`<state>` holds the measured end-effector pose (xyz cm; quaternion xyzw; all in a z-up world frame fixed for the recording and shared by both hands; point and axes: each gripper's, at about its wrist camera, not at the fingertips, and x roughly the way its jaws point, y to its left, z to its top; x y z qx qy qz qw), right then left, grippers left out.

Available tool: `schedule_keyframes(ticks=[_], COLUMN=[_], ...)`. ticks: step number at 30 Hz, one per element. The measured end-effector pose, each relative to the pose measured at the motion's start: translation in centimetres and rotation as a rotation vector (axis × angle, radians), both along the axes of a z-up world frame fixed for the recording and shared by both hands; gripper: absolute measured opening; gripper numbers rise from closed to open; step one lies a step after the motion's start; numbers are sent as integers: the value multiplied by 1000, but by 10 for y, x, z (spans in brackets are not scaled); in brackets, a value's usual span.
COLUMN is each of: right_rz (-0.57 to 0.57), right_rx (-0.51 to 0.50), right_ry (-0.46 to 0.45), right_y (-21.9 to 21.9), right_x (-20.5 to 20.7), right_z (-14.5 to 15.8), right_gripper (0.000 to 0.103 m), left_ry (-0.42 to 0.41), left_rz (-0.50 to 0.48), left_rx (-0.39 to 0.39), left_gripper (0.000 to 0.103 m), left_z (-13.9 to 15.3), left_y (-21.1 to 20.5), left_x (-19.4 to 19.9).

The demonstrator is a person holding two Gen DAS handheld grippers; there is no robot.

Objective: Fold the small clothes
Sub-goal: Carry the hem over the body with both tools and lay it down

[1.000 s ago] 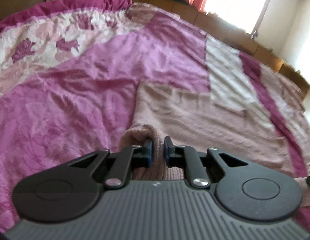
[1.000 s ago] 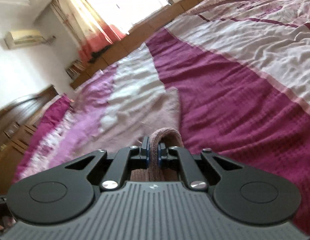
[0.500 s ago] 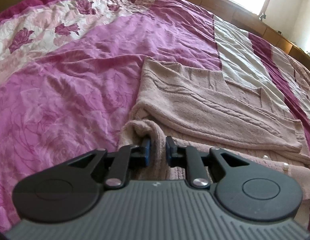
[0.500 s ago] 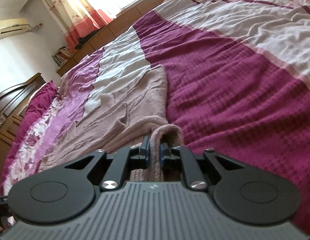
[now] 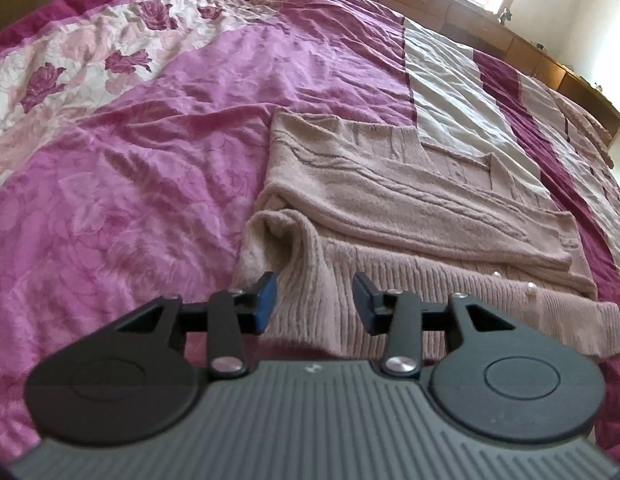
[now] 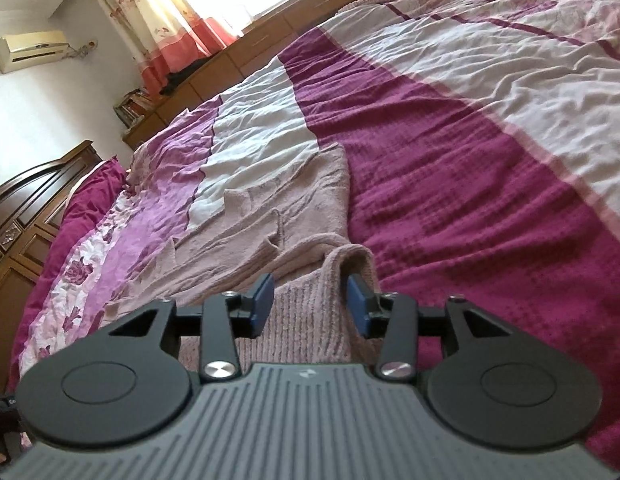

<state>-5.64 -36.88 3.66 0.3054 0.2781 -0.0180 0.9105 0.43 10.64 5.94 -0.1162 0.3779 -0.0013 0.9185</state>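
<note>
1. Both tongs stand wide: left tongs [image 5: 314,294] and right tongs [image 6: 309,300] each straddle a hem corner, gripping nothing.
2. I see the pink cardigan [image 5: 410,200] lying on the bed [image 5: 149,160], hem ribbing nearest me, body stretching straight ahead.
3. I judge both corners equally near, its hem running across between my tongs.

A bed [image 5: 157,168] wears a magenta, white and rose-printed bedspread [image 6: 470,168]. Beyond its far edge runs a low wooden cabinet [image 6: 245,60] under a bright window with red-hemmed curtains [image 6: 165,28]. An air conditioner [image 6: 29,50] hangs on the wall.
</note>
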Motion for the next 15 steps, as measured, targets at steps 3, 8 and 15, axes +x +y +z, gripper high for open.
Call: schedule_keyframes(ticks=[3, 8, 15], right_rz=[0, 34, 53], right_rx=[27, 66, 47], right_ry=[3, 14, 39], right_y=[-5, -4, 5], right_x=[-9, -12, -6], right_z=[3, -1, -7], right_gripper=[49, 49, 49], left_ry=[5, 23, 31], left_rz=[-4, -8, -17], left_rx=[1, -6, -21], left_gripper=[44, 44, 44], left_z=[0, -5, -10], left_y=[2, 4, 3], left_x=[-7, -11, -9])
